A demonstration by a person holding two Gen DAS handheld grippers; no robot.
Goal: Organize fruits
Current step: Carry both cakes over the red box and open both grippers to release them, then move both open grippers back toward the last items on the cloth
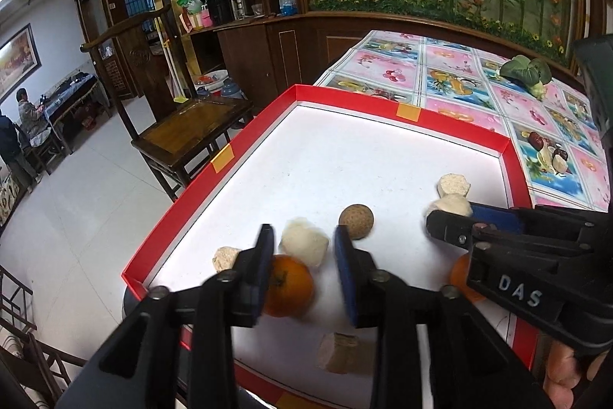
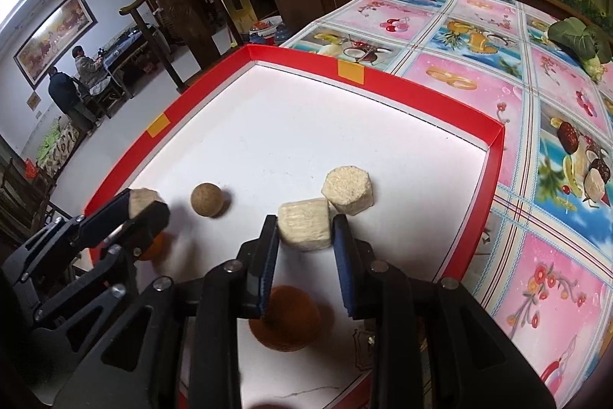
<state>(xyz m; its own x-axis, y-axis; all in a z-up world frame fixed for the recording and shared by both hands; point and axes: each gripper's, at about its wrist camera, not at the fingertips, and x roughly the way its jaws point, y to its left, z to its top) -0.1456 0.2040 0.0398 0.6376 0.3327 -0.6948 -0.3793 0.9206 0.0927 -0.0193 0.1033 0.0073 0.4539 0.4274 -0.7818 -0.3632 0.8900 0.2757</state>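
Observation:
A red-rimmed white tray (image 1: 398, 114) holds fruits and pale blocks. My left gripper (image 1: 304, 236) is open above an orange (image 1: 291, 288), with a cream block (image 1: 304, 244) and a brown cork ball (image 1: 356, 220) just beyond. My right gripper (image 2: 304, 227) is open, its fingers on either side of a cream cylinder block (image 2: 304, 229); an octagonal pale block (image 2: 348, 189) stands behind it and a brown-orange fruit (image 2: 289, 322) lies below. The right gripper also shows in the left wrist view (image 1: 450, 217), the left gripper in the right wrist view (image 2: 147, 207).
The tray (image 2: 350, 71) sits on a table with a pink fruit-print cloth (image 2: 536, 148). A leafy green vegetable (image 1: 526, 71) lies at the far right. A tan block (image 1: 341, 351) lies near the tray's front. A wooden chair (image 1: 184, 125) stands left of the table.

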